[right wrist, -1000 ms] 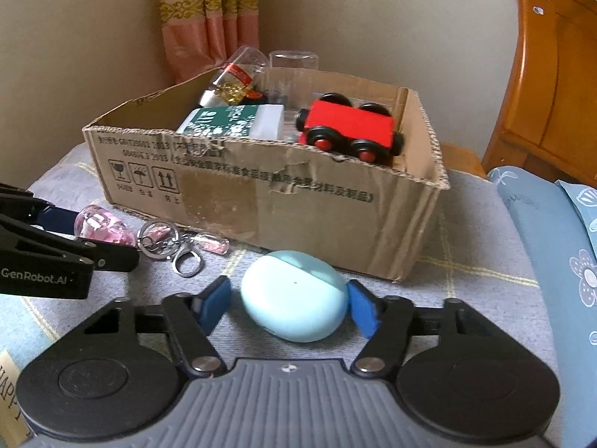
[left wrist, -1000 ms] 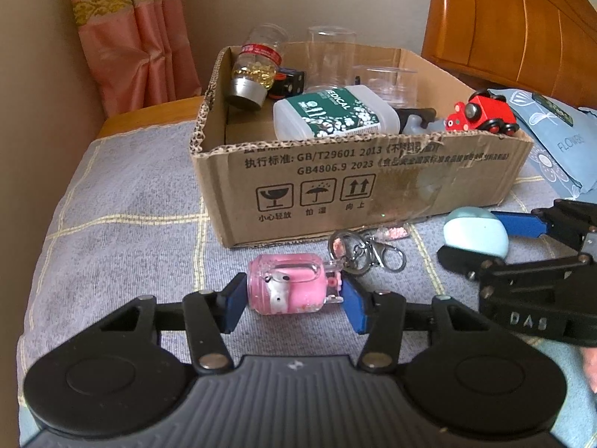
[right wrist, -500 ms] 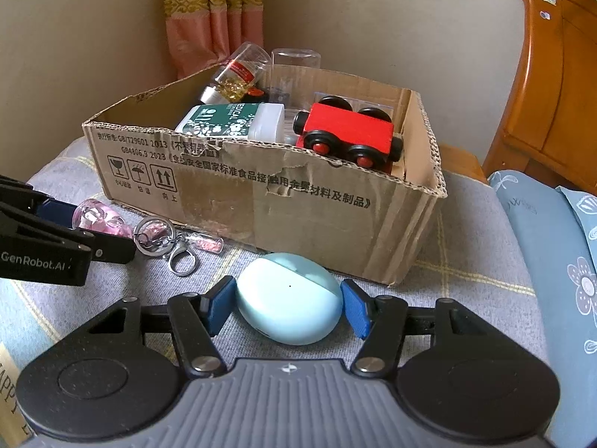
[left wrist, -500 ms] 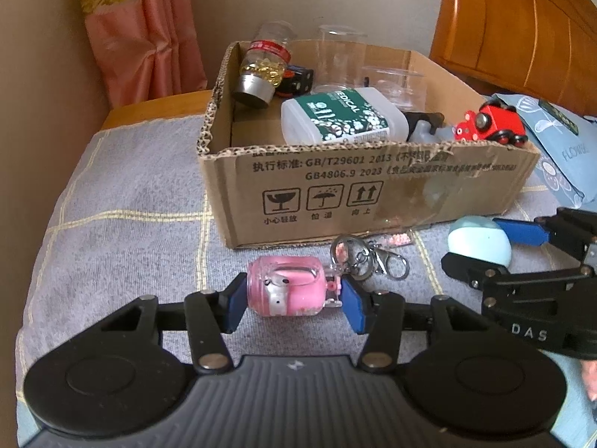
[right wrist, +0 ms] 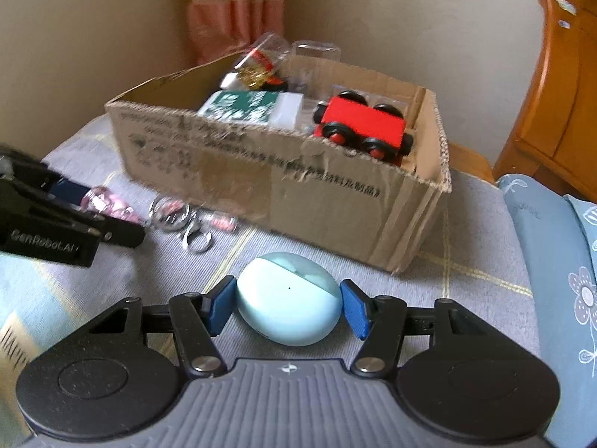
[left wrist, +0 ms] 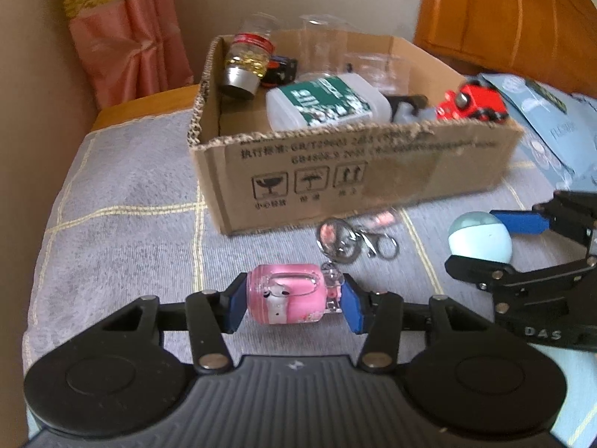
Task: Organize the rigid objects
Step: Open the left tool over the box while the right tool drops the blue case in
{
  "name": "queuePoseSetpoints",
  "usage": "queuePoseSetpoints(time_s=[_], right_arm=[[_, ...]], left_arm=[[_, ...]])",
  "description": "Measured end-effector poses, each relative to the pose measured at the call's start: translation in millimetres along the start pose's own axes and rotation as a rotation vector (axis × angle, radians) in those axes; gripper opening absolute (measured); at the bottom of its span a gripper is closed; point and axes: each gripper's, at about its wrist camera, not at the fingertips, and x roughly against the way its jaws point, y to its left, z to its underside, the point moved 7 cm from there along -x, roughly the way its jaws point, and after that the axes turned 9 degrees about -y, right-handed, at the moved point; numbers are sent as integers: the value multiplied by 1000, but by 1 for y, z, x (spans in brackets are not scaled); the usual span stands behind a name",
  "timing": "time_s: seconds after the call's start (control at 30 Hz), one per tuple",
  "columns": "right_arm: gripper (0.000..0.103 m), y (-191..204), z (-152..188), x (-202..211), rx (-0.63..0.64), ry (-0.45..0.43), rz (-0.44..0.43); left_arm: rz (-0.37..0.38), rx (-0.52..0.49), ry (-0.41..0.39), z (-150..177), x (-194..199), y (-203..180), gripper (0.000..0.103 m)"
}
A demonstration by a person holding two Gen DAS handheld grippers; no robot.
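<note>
My left gripper (left wrist: 294, 304) is shut on a pink earbud case (left wrist: 289, 293) with a key-ring chain (left wrist: 352, 240) hanging from it, held above the grey bedspread in front of the cardboard box (left wrist: 358, 183). My right gripper (right wrist: 287, 308) is shut on a pale blue egg-shaped case (right wrist: 289, 298), held above the bedspread before the box (right wrist: 317, 194). The blue case also shows at the right of the left wrist view (left wrist: 479, 237). The pink case shows at the left of the right wrist view (right wrist: 108, 201).
The box holds a red toy train car (right wrist: 363, 127), a white bottle with a green label (left wrist: 324, 102), a jar of yellow capsules (left wrist: 246, 63) and clear cups (left wrist: 324, 43). A blue pillow (right wrist: 559, 261) lies right. A wooden headboard (left wrist: 503, 18) and a pink curtain (left wrist: 127, 37) stand behind.
Both grippers have lifted with their cases, so I look down into the box more. The key ring dangles off the bedspread.
</note>
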Motion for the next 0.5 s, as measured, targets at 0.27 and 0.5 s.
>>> queuePoseSetpoints(time_s=[0.27,0.5], right_arm=[[65,1,12,33,49,62,-86],[65,-2,9,56,100,90,-127]], left_arm=[[91,-55,68,4,22,-2,50],[117,-117,103,-7,46,-2,50]])
